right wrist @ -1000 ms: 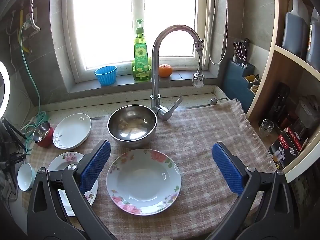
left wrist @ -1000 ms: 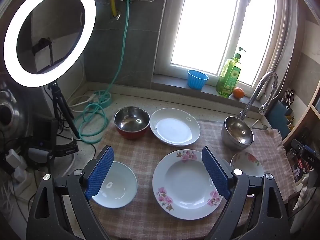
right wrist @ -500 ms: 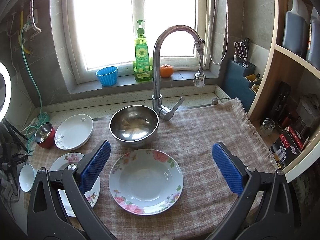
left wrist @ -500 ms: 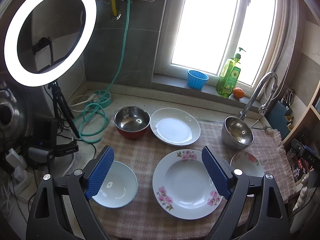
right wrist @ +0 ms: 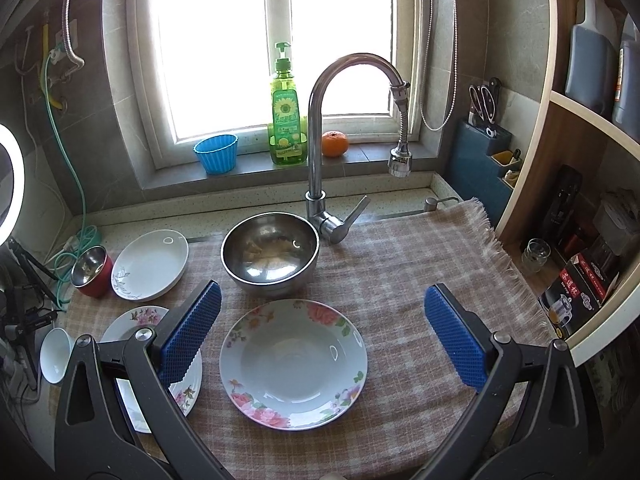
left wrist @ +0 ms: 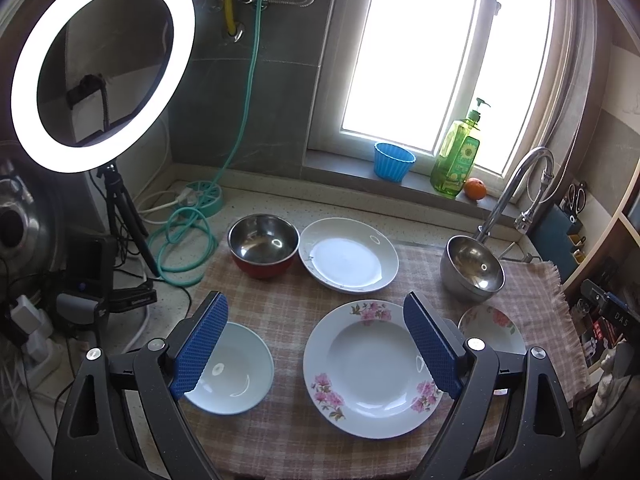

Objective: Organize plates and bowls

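On a checked cloth (left wrist: 288, 312) lie several dishes. A large floral plate (left wrist: 372, 368) sits between the fingers of my open left gripper (left wrist: 316, 348), which hovers above it holding nothing. A pale blue bowl (left wrist: 236, 372) lies under its left finger. Behind stand a red-sided steel bowl (left wrist: 264, 244), a plain white plate (left wrist: 348, 256) and a big steel bowl (left wrist: 472, 268). In the right wrist view, a floral deep plate (right wrist: 294, 362) lies below my open, empty right gripper (right wrist: 324, 332), with the big steel bowl (right wrist: 270, 254) just beyond.
A tap (right wrist: 320, 140) rises behind the steel bowl. The sill holds a blue cup (right wrist: 216, 152), a soap bottle (right wrist: 285, 112) and an orange (right wrist: 335, 144). A ring light (left wrist: 100, 64) on a tripod and cables stand at left. Shelves (right wrist: 580, 220) close off the right.
The right gripper's view has drifted slightly left, so the dishes sit a little further right. The left gripper has barely moved. Both stay open.
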`<state>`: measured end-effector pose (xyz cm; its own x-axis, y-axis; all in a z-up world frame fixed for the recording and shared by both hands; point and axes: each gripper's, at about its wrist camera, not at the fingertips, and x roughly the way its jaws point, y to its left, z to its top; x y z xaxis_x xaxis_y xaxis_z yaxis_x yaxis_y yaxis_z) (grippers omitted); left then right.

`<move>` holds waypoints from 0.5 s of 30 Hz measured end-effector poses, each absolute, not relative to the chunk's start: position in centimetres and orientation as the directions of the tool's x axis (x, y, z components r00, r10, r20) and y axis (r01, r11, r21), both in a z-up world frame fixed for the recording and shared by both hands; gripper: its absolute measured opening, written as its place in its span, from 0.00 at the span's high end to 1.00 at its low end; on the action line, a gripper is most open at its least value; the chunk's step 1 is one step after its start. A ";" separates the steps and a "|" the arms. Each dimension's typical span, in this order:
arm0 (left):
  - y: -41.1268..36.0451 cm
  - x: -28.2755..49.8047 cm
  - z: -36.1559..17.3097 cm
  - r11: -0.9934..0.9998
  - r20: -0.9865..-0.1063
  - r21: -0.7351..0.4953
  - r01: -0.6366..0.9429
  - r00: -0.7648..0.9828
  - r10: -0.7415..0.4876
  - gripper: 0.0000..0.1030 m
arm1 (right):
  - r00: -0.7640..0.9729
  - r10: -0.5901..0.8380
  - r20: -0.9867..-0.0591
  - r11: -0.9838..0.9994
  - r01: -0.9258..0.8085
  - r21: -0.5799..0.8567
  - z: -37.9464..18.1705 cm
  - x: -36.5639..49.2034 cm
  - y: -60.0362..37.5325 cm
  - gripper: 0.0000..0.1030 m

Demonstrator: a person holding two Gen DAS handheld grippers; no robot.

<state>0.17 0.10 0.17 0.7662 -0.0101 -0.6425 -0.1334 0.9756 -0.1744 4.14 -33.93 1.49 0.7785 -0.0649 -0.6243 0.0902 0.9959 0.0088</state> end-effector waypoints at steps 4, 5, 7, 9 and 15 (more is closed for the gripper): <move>0.1 0.1 0.2 0.976 -0.642 -0.175 -0.133 0.767 -0.010 0.13 | 0.777 -0.066 -0.626 0.996 0.091 0.008 1.4 4.1 -33.9 0.00; 0.1 0.1 0.3 0.975 -0.641 -0.175 -0.134 0.767 -0.010 0.13 | 0.777 -0.067 -0.626 0.996 0.091 0.007 1.5 4.1 -33.9 0.00; 0.1 0.1 0.3 0.975 -0.641 -0.176 -0.133 0.767 -0.011 0.13 | 0.778 -0.067 -0.625 0.996 0.091 0.007 1.5 4.1 -33.8 0.00; 0.1 0.1 0.3 0.976 -0.641 -0.175 -0.133 0.767 -0.010 0.13 | 0.778 -0.069 -0.624 0.996 0.092 0.005 1.5 4.1 -33.8 0.00; 0.0 0.1 0.3 0.975 -0.641 -0.176 -0.133 0.767 -0.011 0.13 | 0.778 -0.068 -0.625 0.996 0.092 0.006 1.5 4.1 -33.8 0.00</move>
